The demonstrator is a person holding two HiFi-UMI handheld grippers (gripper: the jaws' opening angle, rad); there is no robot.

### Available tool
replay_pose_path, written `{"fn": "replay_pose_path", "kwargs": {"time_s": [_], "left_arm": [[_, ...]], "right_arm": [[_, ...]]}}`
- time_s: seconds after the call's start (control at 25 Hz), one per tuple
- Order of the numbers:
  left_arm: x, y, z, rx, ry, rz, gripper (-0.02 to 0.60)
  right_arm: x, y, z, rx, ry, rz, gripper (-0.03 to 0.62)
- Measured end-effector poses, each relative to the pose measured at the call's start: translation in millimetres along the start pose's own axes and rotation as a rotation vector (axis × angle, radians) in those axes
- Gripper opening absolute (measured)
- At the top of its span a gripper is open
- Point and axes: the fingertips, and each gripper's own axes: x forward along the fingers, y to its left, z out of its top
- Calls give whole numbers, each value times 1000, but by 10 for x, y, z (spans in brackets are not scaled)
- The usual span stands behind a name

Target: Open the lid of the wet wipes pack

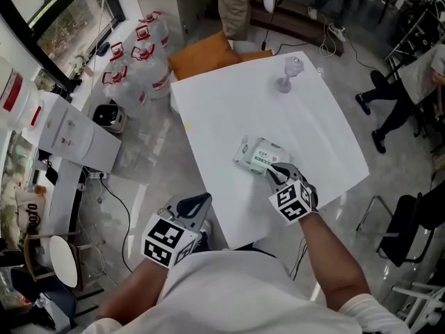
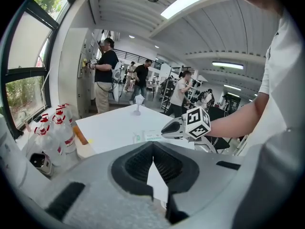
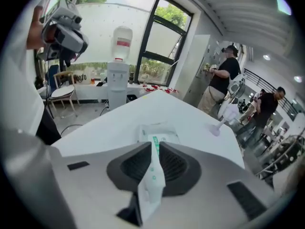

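The wet wipes pack [image 1: 257, 155], white with green print, lies flat near the front of the white table [image 1: 229, 110]. My right gripper [image 1: 272, 171] sits at the pack's near end. In the right gripper view the right gripper [image 3: 155, 146] is shut on a thin white-and-green flap [image 3: 151, 180] of the pack, and the rest of the pack [image 3: 158, 132] lies on the table just ahead. My left gripper [image 1: 197, 204] hangs off the table's front left edge, away from the pack. Seen in its own view, the left gripper [image 2: 153, 145] has its tips together and nothing between them.
A clear stemmed glass [image 1: 290, 72] stands at the table's far side. Water bottles [image 1: 139, 58] and a water dispenser [image 1: 66, 131] stand on the floor to the left. An orange box [image 1: 201, 56] lies beyond the table. People stand at the back and right, and a chair [image 1: 410, 232] is near the right.
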Motion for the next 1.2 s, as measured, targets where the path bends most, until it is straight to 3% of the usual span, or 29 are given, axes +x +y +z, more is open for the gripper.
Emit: {"fn": "replay_pose_path", "kwargs": {"time_s": [0.28,0.68,0.88,1.04,1.2], "left_arm": [[-73,94,-76,-29,7,37,0],[-109,186,-174,-65,18,71,0],[-114,228,-204,-74,22,78,0],[-97,228,-196,-77,25,74,0],[-60,217,-184,-79,27,68,0]], "right_arm": [[356,84,-134,-141,80,51,63],[584,143,-202,-234,126,76,68],[639,59,-226,-199,141,59,140],[656,-37,-204,-132,149,97,195],[697,-22,-225,-139,164,153,196]]}}
